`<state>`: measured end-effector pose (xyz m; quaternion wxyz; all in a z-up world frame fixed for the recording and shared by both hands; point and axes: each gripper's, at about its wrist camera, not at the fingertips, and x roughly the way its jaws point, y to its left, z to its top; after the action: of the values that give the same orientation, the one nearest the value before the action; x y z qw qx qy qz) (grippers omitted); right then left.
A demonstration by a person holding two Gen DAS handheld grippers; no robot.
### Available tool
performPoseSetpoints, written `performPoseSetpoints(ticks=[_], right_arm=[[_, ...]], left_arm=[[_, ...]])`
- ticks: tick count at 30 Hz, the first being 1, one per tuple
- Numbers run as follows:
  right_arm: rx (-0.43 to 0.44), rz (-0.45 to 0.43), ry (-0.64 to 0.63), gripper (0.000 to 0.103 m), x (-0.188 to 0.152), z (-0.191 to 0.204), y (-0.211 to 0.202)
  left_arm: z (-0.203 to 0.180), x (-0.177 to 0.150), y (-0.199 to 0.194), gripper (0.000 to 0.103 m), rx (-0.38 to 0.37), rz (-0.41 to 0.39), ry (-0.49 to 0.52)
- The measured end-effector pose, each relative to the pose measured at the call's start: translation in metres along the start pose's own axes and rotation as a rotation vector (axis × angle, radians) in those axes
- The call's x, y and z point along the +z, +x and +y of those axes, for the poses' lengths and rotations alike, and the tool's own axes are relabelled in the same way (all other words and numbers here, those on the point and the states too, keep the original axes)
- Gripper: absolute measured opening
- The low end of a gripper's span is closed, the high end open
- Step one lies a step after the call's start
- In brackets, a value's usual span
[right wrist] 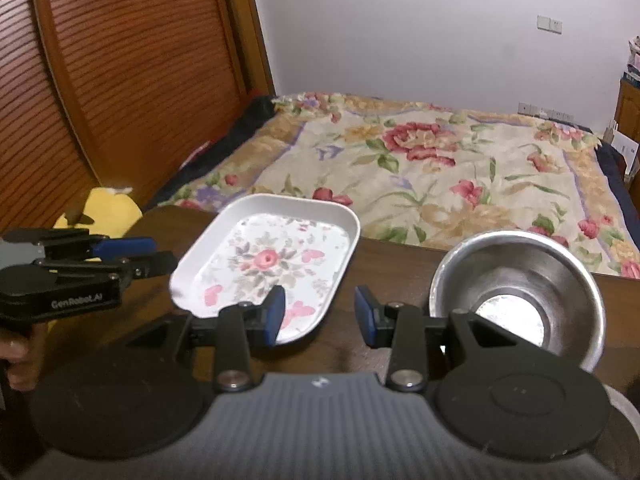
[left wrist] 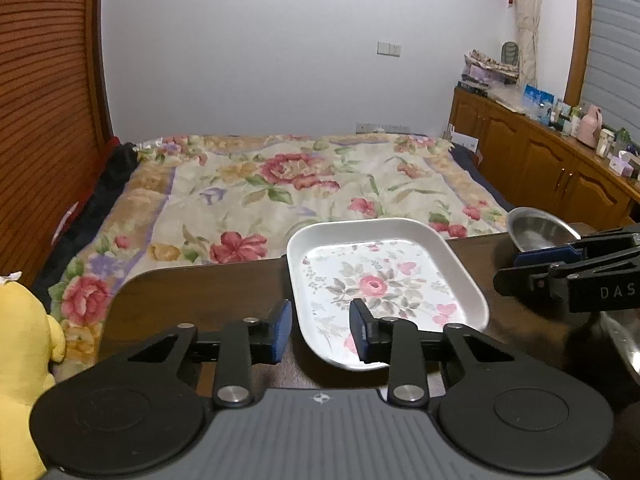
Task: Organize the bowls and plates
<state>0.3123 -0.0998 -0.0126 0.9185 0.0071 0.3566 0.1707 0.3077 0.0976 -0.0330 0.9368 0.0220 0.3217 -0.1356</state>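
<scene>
The floral plate (left wrist: 384, 284) sits on the dark tabletop (left wrist: 208, 292) at its far edge, beside the bed (left wrist: 304, 188). The steel bowl (right wrist: 516, 292) rests well to its right. The left gripper (left wrist: 320, 330) and the right gripper (right wrist: 320, 312) hover with jaws wide, holding nothing.

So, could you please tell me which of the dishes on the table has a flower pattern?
The white rectangular plate: its base shows a pink rose and butterflies. The round steel bowl beside it is plain metal.

Both wrist views bedward, sharing plate (left wrist: 384, 280)
</scene>
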Motion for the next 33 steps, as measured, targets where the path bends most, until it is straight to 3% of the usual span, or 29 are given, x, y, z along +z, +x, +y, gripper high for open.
performPoseSetpoints(ticks=[12, 20, 27, 30, 33], right_arm=[[0.021, 0.089, -0.023, 0.039, 0.010, -0.003, 0.019], [0.006, 0.131, -0.052, 0.029, 0.012, -0.002, 0.034], [0.006, 0.158, -0.068, 0.022, 0.016, -0.003, 0.041], [0.039, 0.160, -0.030, 0.014, 0.016, -0.009, 0.043], [0.052, 0.166, -0.020, 0.012, 0.018, -0.010, 0.044]], left_arm=[[0.012, -0.002, 0.028, 0.026, -0.018, 0.033, -0.011], [0.013, -0.004, 0.034, 0.018, -0.030, 0.050, -0.009], [0.015, -0.007, 0.035, 0.016, -0.034, 0.049, -0.017], [0.015, -0.008, 0.035, 0.015, -0.037, 0.049, -0.019], [0.016, -0.007, 0.035, 0.015, -0.041, 0.052, -0.022]])
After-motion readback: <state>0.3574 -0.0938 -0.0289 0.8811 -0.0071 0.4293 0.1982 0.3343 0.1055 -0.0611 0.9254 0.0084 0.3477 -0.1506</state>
